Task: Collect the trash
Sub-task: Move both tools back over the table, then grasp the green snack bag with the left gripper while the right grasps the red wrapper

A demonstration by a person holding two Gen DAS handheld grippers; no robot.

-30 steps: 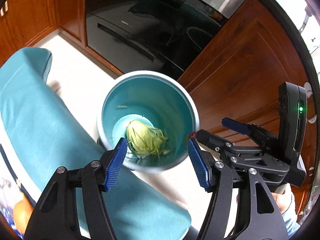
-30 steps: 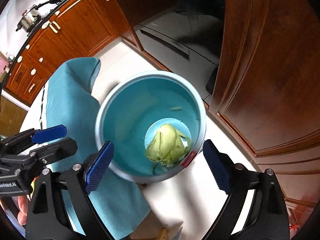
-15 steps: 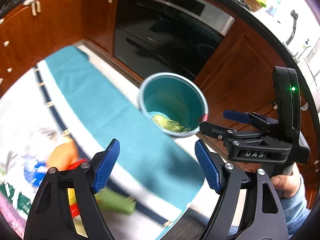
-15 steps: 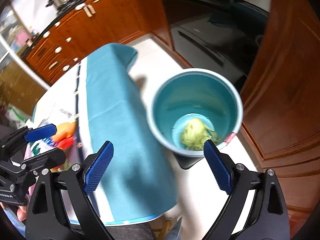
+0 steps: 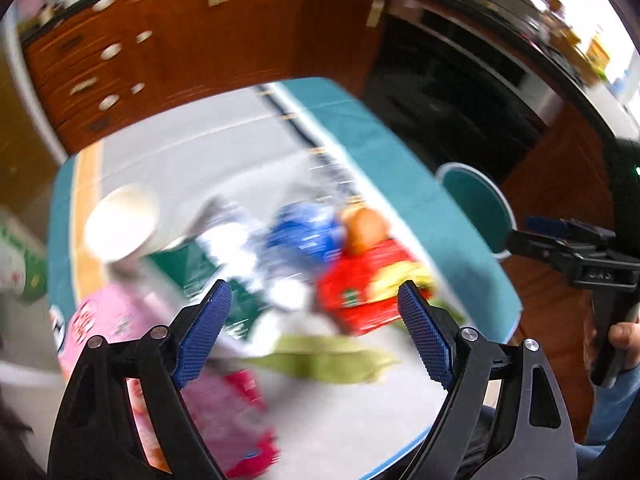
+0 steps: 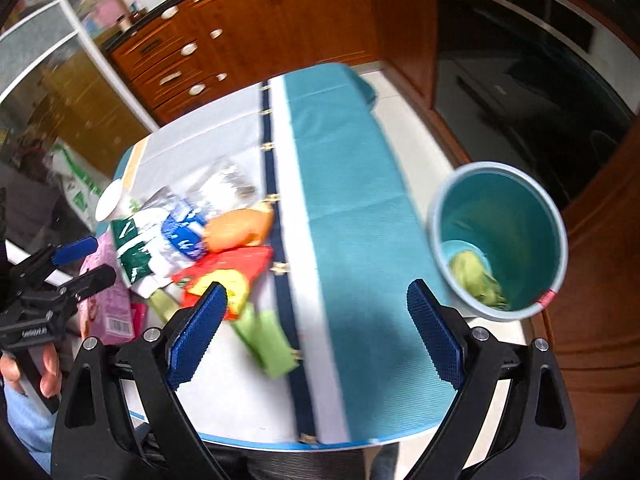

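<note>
Currently, by count:
Bins: one teal bin [image 6: 498, 240] off the table's right edge; one green clump [image 6: 478, 282] inside.
Trash on table [image 6: 240, 392]: one red packet [image 6: 228, 276], one pink packet [image 6: 106, 300], one orange item [image 6: 238, 228]; others blurred.
Left gripper [image 5: 314, 334]: jaws apart, nothing between.
Right gripper [image 6: 316, 334]: jaws apart, nothing between.
Room: teal cloth strip [image 6: 348, 208] bare between pile and bin.

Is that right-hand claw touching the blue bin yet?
Apart. In the right wrist view, the open right gripper is empty, and the bin sits beyond its fingertips with tablecloth visible between.
</note>
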